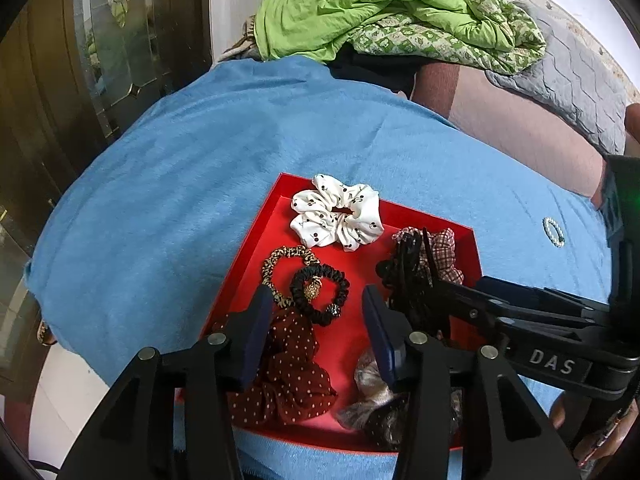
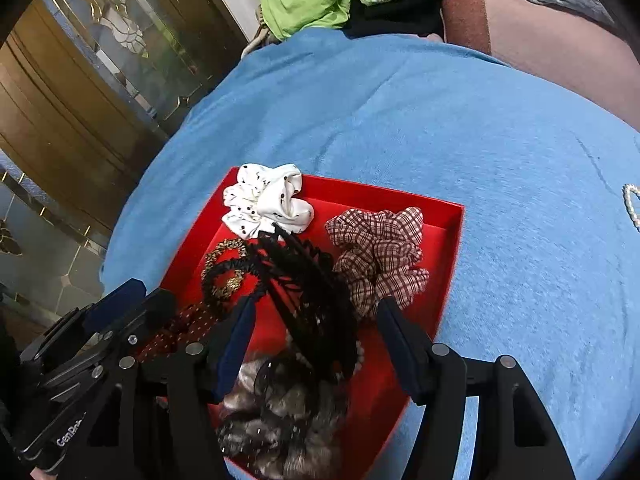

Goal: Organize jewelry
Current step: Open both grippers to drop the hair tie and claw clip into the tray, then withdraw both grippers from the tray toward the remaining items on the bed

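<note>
Red tray (image 1: 256, 248): four scrunchies, two hair ties, one claw clip.

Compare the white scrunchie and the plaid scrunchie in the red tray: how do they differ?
The white scrunchie has small dark spots and lies at the tray's far left corner; the plaid scrunchie is red-and-white checked and lies along the right wall. Both are gathered fabric rings lying ungripped in the red tray.

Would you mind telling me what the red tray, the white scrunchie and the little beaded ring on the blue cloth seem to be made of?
Red tray: likely stiff card, matte, with thin straight walls and crisp corners.
White scrunchie: soft woven fabric, slightly satiny, with gathered folds and a small dark print.
Beaded ring: small glossy white beads, pearl-like; real or imitation cannot be told.
</note>
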Demonstrator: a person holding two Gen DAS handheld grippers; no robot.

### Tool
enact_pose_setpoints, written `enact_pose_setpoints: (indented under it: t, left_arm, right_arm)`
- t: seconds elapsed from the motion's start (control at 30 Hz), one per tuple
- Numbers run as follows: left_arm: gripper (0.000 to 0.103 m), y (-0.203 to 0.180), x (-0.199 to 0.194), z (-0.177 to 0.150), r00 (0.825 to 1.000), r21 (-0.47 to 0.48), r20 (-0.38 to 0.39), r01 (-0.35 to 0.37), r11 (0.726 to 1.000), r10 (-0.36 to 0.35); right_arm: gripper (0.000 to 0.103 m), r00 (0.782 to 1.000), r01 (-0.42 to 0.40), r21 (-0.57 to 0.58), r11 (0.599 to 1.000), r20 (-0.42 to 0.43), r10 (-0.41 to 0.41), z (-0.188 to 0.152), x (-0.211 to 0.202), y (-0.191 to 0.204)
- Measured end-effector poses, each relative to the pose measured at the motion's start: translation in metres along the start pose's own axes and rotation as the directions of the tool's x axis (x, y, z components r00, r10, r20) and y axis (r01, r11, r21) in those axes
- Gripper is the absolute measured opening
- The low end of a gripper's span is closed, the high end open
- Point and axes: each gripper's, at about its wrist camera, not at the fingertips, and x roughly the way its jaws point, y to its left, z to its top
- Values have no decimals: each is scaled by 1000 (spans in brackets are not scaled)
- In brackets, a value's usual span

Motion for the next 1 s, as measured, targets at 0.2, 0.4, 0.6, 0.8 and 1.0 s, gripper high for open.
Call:
enact_pose_setpoints:
  t: [0.2,0.4,0.6,0.8,1.0]
  left_arm:
    - [50,-12,-15,-5,999,35,18,-39,999,39]
    - [52,-32,-26,-10,998,78,24,-53,996,51]
    - [57,-61,-35,-14,998,138,33,-60,989,56]
    - [62,-90,-44,-19,998,204,39,-54,978,47]
    - [64,-121,-41,-26,1000,267,7,-20,964,19]
  right_arm:
    - [71,999,14,8,1000,37,-14,-12,-24,-11]
    - [72,997,37,48,998,62,-40,-27,-47,-38]
    - [72,995,59,116,991,78,-69,-45,-69,-74]
    - [73,989,93,159,983,99,-109,-68,-93,-108]
    - [74,975,175,194,965,101,-197,-100,-117,-155]
